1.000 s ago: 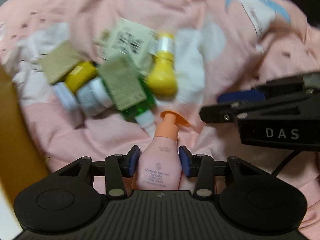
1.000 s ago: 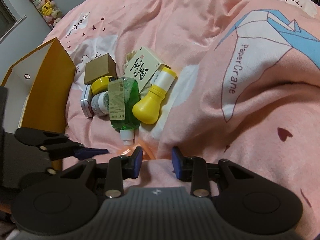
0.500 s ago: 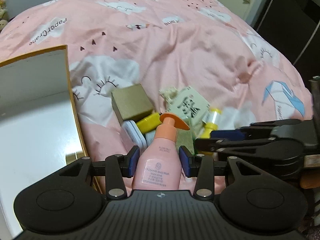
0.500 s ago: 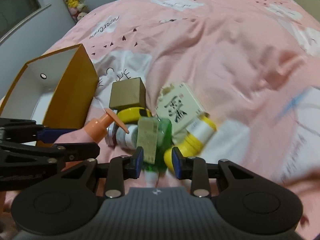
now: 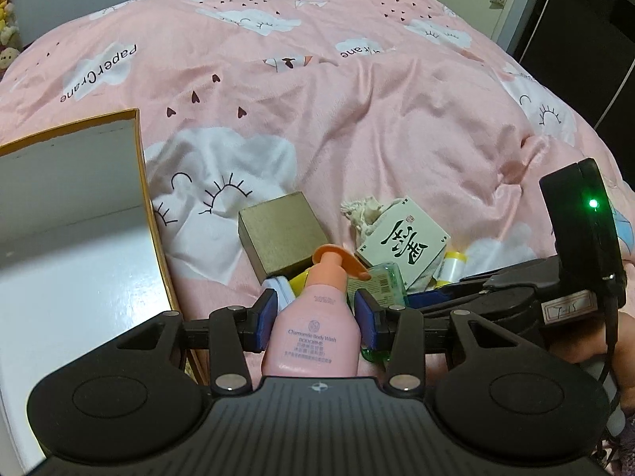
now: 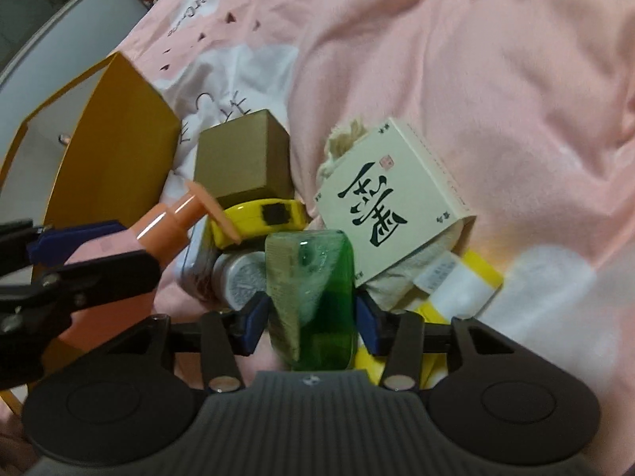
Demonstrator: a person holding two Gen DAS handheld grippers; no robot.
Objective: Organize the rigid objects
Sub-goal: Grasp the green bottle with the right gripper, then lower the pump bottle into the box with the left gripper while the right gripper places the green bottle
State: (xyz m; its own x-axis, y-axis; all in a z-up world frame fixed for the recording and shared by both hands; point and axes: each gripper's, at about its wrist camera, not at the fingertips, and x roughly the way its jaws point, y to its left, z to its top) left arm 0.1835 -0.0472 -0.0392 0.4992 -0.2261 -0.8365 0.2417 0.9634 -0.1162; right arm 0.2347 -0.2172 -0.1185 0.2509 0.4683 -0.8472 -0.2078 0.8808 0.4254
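Note:
My left gripper (image 5: 315, 323) is shut on a pink body wash pump bottle (image 5: 315, 333) and holds it upright above the bed, beside the open orange box (image 5: 67, 246). The bottle also shows in the right wrist view (image 6: 158, 230). My right gripper (image 6: 313, 327) has its fingers around a green bottle (image 6: 317, 301) that lies in the pile, the blue pads touching its sides. The pile holds a brown box (image 6: 242, 162), a white box with black calligraphy (image 6: 389, 202), a yellow tape measure (image 6: 258, 218), a silver jar (image 6: 238, 277) and a yellow bottle (image 6: 456, 277).
The pink printed duvet (image 5: 357, 99) covers the bed all around. The orange box has a white inside and stands at the left (image 6: 111, 150). The right gripper's body with a green light (image 5: 583, 238) is at the right of the left wrist view.
My left gripper has lifted the pink bottle and swung it towards the orange box. My right gripper has moved down into the pile and now has its fingers around the green bottle.

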